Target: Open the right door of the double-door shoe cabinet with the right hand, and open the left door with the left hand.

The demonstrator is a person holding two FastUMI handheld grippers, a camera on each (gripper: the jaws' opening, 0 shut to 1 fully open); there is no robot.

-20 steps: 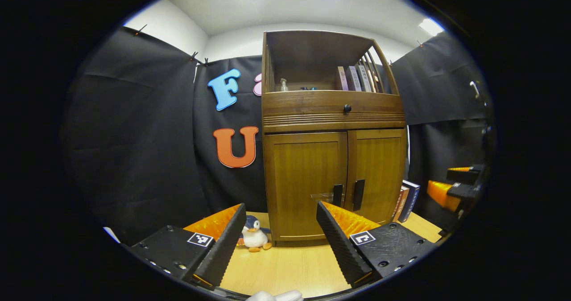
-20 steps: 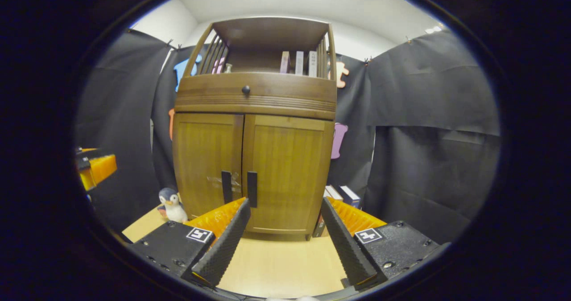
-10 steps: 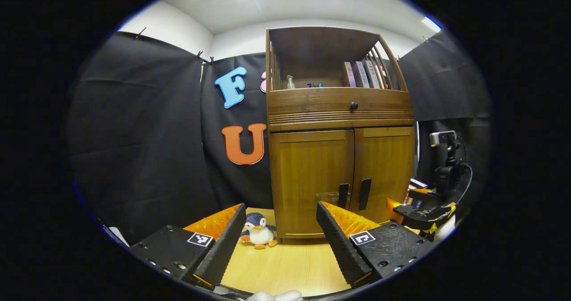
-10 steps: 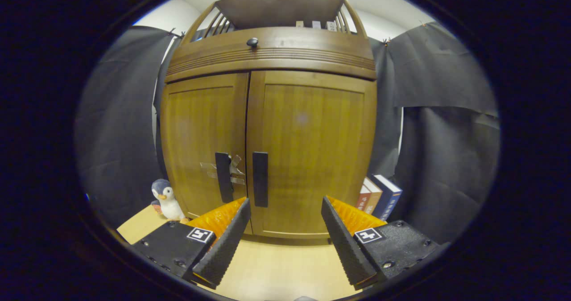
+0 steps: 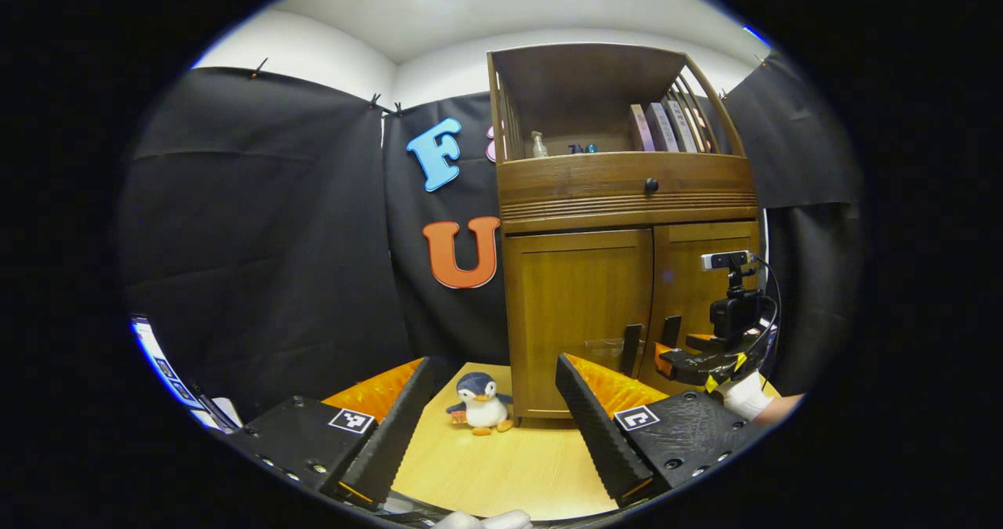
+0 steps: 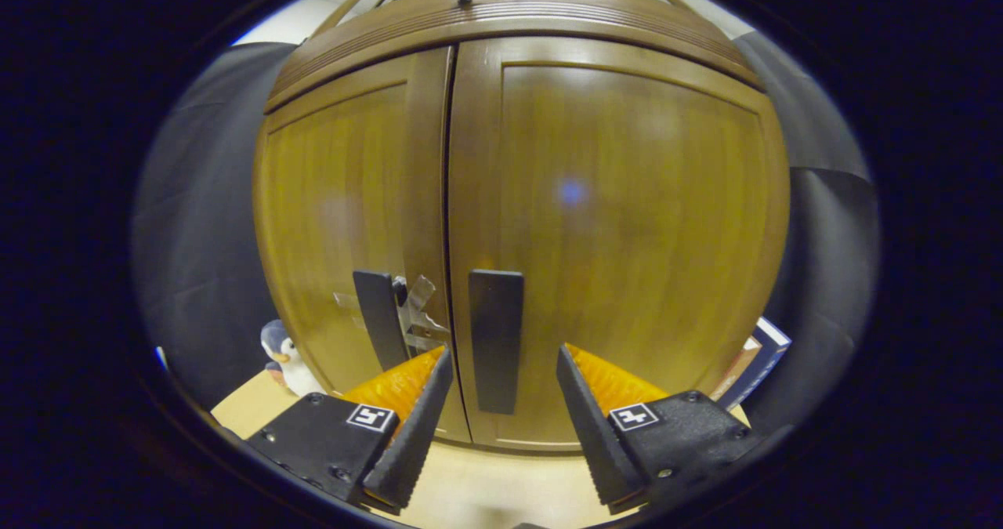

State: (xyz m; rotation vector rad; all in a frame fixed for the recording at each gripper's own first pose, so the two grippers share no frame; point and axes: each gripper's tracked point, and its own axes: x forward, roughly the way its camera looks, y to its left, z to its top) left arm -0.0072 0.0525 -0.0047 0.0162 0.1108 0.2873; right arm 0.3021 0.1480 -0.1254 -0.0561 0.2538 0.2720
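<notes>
The wooden shoe cabinet (image 5: 619, 200) stands on the tabletop with both doors closed. In the right gripper view the right door (image 6: 627, 223) is very near, and its dark upright handle (image 6: 496, 341) shows in the gap of my open right gripper (image 6: 503, 350), untouched. The left door (image 6: 345, 223) has its own dark handle (image 6: 376, 317) with clear tape beside it. In the left gripper view my left gripper (image 5: 494, 359) is open and empty, well short of the left door (image 5: 576, 317). Farther off, the right gripper (image 5: 689, 360), held by a gloved hand (image 5: 740, 394), sits at the right door's handle (image 5: 670, 331).
A small penguin toy (image 5: 479, 403) stands on the light wooden table (image 5: 501, 466) by the cabinet's left front corner. Books (image 6: 756, 356) lean against the cabinet's right side. Above the doors are a drawer knob (image 5: 650, 186) and an open shelf with books (image 5: 666, 125).
My right gripper has moved forward, close up to the right door's handle. The left gripper view has swung left, so the cabinet sits further right. Both doors stay closed.
</notes>
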